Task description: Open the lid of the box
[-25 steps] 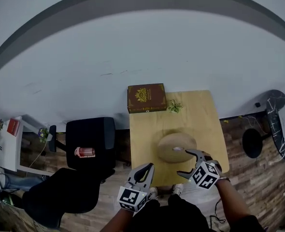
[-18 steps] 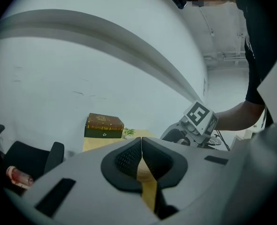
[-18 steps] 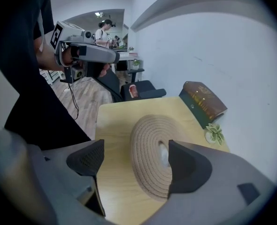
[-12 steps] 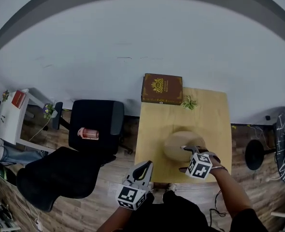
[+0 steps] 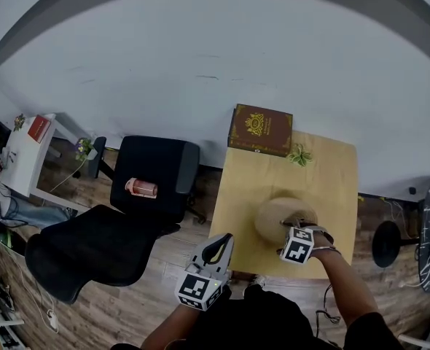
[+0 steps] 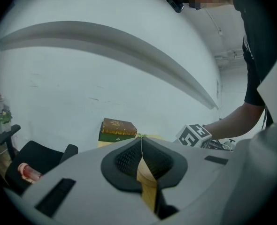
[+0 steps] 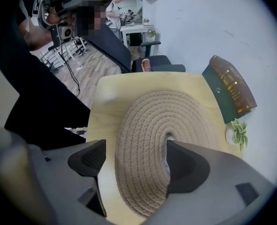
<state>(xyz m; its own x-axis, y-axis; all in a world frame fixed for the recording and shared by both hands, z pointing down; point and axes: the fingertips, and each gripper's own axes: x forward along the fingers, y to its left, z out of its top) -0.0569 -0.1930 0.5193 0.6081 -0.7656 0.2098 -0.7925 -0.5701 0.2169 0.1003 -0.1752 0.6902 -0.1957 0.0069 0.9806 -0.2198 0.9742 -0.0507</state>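
1. The box (image 5: pixel 284 217) is round, woven of pale rope, with its lid (image 7: pixel 150 121) on. It stands on the near right part of the table (image 5: pixel 251 188).
2. The right gripper (image 5: pixel 302 228) points steeply down over the lid. Its jaws have just eased in a little but stand wide apart, with nothing held. In the right gripper view (image 7: pixel 134 149) they straddle the lid's near half. The jaw at that view's right sits just beside the small pale spot (image 7: pixel 169 136) at the lid's middle. I cannot tell whether a pad touches the weave.
3. The left gripper (image 5: pixel 222 243) is off the table's near left corner, well apart from the box. Its jaws are pressed together and empty (image 6: pixel 141 142).
4. Each gripper's cube (image 5: pixel 296 245) bears black-and-white square markers, with no words.
5. A brown book (image 5: pixel 260 130) lies at the table's far edge. It has a gold crest on its cover and gold lettering on its spine (image 7: pixel 232 86), too small to read.
6. A small plant (image 5: pixel 300 154) stands just beside the book.
7. A black chair (image 5: pixel 153 181) left of the table holds a pink bottle (image 5: pixel 142 188), its label unreadable.
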